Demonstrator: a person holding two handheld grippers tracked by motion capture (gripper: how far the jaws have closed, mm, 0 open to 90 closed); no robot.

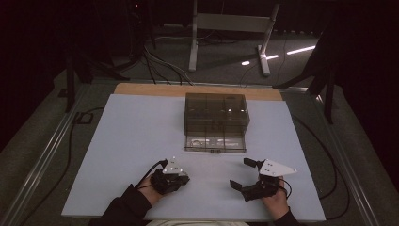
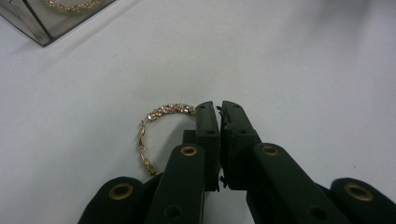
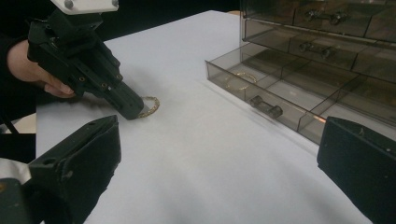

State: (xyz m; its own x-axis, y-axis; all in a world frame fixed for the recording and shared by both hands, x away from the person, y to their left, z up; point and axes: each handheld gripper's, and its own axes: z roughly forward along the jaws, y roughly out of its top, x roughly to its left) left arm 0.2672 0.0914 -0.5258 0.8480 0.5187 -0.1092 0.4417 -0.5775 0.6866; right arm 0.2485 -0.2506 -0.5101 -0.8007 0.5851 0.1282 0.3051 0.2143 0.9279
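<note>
High view showed a white table (image 1: 141, 141) with a smoky translucent drawer box (image 1: 216, 110) standing near its far middle, its bottom drawer (image 1: 215, 143) pulled out toward the person. Both forearms came in from the bottom edge, the left gripper (image 1: 181, 178) held low on the near left part of the table and the right gripper (image 1: 241, 174) well apart from it on the near right. Left gripper view looked along that gripper's (image 2: 219, 105) two black jaws, which were pressed almost together with just a thin slit between them, their tips down at the white surface. A gold bracelet (image 2: 154, 128) of small sparkling links lay flat on the table just beside and partly under the tip of the jaw on that view's left; whether the jaws actually pinched it could not be told. Right gripper view had its own jaws spread wide at the two lower corners, with nothing between them. Farther off in that view the left gripper (image 3: 133, 109) touched down at the bracelet (image 3: 150, 106), and the open drawer (image 3: 261, 93) held another gold ring-shaped piece (image 3: 240, 79) in one compartment.
</note>
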